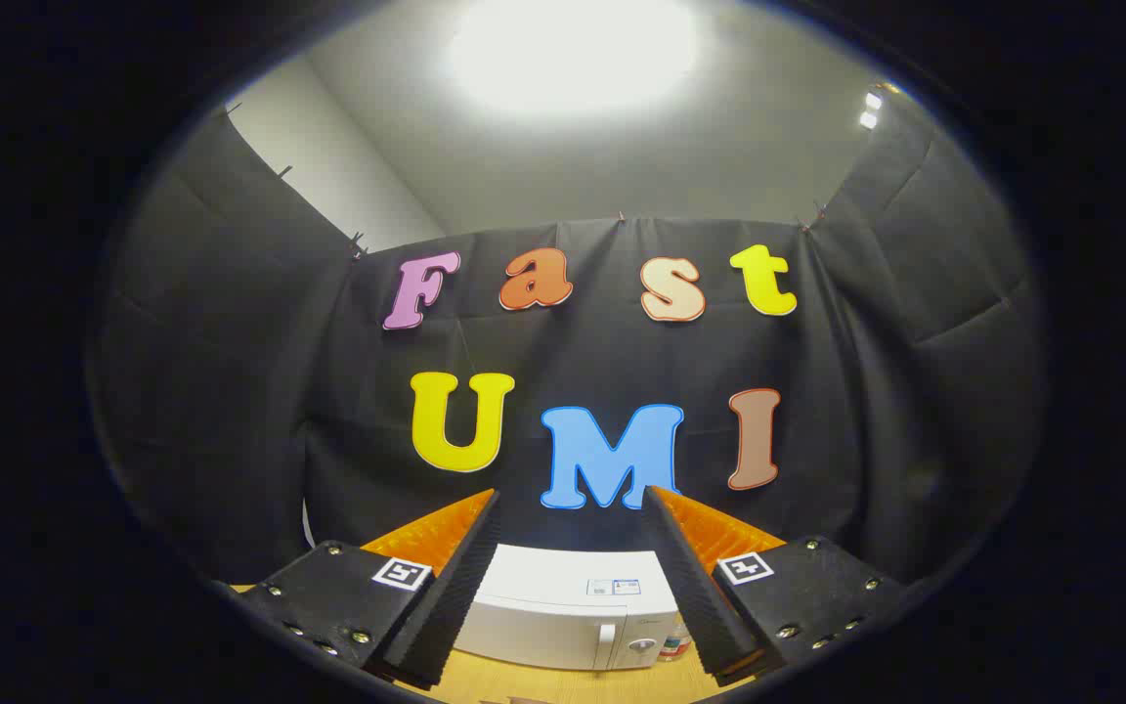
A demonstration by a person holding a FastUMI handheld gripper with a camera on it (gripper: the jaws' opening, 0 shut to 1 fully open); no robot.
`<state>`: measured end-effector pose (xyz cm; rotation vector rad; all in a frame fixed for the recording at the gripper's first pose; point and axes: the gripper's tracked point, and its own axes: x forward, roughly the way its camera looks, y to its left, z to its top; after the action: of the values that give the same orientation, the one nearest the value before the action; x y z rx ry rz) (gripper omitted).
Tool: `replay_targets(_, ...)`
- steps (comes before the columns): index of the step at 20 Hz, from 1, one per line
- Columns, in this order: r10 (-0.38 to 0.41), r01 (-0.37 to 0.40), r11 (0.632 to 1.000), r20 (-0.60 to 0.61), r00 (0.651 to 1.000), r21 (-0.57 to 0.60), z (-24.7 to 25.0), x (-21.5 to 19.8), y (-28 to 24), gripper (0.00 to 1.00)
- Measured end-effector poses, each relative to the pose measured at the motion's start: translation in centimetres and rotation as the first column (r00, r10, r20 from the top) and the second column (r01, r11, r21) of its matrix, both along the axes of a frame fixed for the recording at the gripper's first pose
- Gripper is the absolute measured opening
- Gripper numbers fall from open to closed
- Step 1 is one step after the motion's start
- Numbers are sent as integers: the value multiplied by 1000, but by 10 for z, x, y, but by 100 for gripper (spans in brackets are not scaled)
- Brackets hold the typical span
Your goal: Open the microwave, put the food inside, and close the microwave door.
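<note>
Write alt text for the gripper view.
A white microwave, door closed, sits on a wooden table ahead of the open gripper, framed between its two fingers. Black cloth walls rise behind it under a bright ceiling light.

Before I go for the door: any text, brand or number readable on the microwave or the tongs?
Stickers on top of the microwave: too small to read.
Microwave front: no legible brand or number.
Square markers on the tongs: black-and-white patterns, no words.
The tongs are open, holding nothing, with the microwave beyond them.
</note>
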<state>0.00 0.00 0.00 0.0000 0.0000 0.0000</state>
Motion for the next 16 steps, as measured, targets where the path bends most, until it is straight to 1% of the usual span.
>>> replay_targets(8, 1, -1, 999, -10, 1000, -35, -7, 1, 1, 91)
replay_targets(13, -1, 1, 1000, -25, 1000, -31, -16, 2, -1, 91)
replay_targets(16, -5, 4, 1000, -35, 999, -26, -30, 4, -2, 91)
